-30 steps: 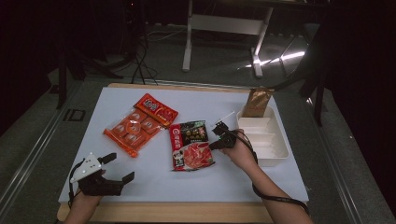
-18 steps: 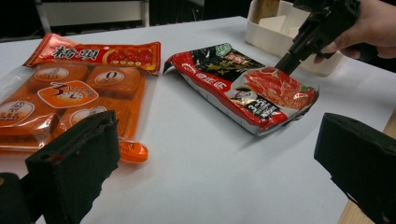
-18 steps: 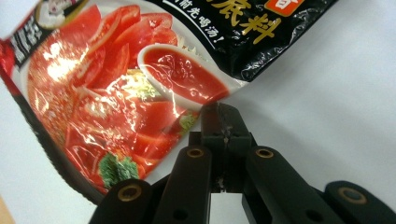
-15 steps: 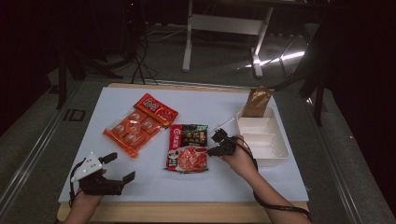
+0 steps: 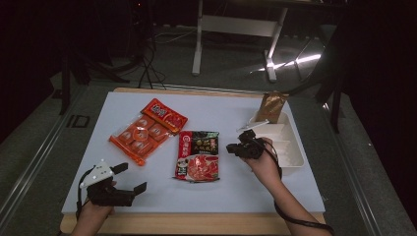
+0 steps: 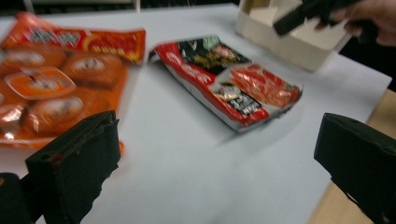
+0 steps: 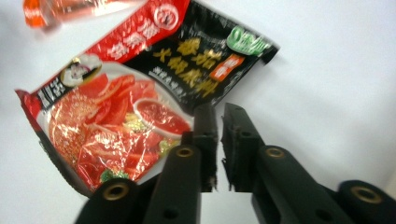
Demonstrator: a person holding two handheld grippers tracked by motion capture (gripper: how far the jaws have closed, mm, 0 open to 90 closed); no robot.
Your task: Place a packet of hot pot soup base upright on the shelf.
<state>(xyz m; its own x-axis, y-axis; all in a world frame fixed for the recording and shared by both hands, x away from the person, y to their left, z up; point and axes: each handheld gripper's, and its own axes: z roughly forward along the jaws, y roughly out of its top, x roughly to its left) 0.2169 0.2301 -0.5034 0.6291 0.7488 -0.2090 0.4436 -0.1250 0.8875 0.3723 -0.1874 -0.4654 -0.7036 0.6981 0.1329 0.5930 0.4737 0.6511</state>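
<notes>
**A:** Hotpot-base packet (image 5: 198, 156) lies flat on the tabletop (image 5: 246, 191), just ahead of the jaw tips of the right hand-held gripper (image 5: 241, 147) and apart from them. We note that its jaws have just been opening. They stand a narrow slit apart with nothing between them, so the packet is released.

**B:** Agreed. The left hand-held gripper (image 5: 134, 177) is spread wide and empty, with the packet well ahead of it. What risks do we record?

**A:** The packet is glossy film with nothing raised to pinch. If we grasp it again, the pads may skate off a flat edge or push it along the tabletop. With so narrow a slit, the tips could snag a corner and drag it.

**B:** And the surroundings?

**A:** An orange snack pack (image 5: 140, 137) and a red sachet (image 5: 164, 114) lie beyond the packet, on the far side from the right hand-held gripper, so a shove could drive it into them. A white tray (image 5: 290, 152) sits close behind that gripper, with a brown pouch (image 5: 272, 105) at its far end. We judge the tray wall the nearest obstruction to any backward swing.
</notes>
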